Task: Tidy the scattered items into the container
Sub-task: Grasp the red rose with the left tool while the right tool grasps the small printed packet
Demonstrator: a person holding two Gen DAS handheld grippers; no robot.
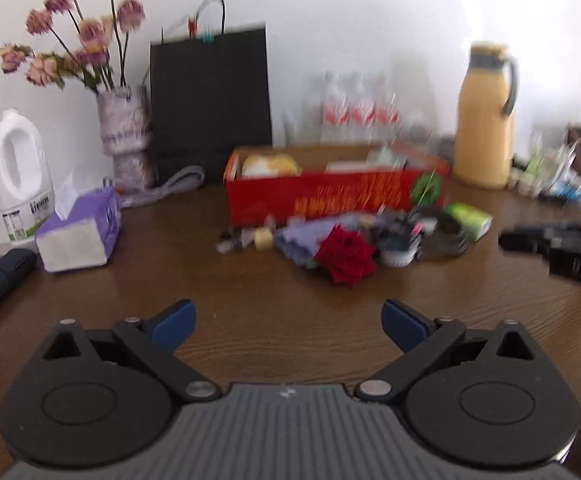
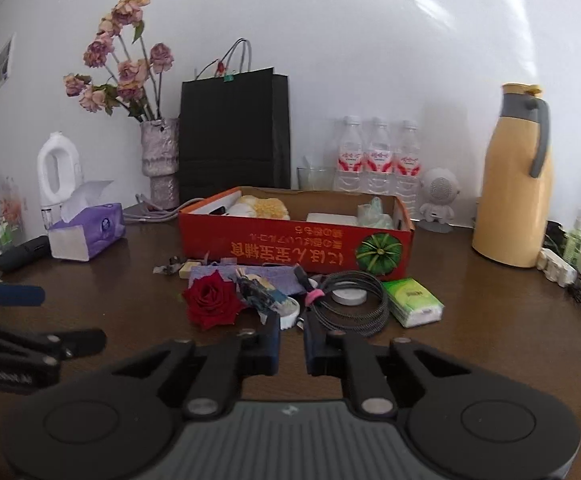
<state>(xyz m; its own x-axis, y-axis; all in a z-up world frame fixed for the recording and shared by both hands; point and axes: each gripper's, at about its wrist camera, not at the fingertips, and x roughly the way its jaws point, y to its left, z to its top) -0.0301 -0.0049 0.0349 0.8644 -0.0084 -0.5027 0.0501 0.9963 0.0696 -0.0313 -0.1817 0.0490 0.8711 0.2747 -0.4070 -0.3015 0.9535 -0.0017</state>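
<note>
Several small things lie bunched together straight ahead of your right claw [image 2: 292,338], between it and the red box [image 2: 296,246]: a red rose [image 2: 211,300], a coiled cable [image 2: 354,304], a green tissue pack [image 2: 412,302], a purple cloth [image 2: 266,274] and some bits too small to name. Your right claw has its jaws nearly closed with only a narrow gap between them, and it grips nothing. Your left claw [image 1: 288,322] is spread wide and empty, and it sits well back from the pile, with the rose [image 1: 346,254] ahead and slightly to its right.

My main worry is the crowding. If you push the right claw forward as it stands, the nearly closed tips will likely shove the white round piece [image 2: 290,312] just in front of them into the cable instead of closing around anything (so widen the jaws first). The cable looks springy and may uncoil or drag its neighbours when lifted. The rose looks soft, and a hard squeeze could crush the petals.

The box already holds things, among them a yellow and white bundle [image 2: 260,206] at its left end, so drop new pieces into the bare middle or they may tip over the low wall. The left view is blurred, which suggests quick motion; with both claws aimed at one pile, they could collide.
</note>
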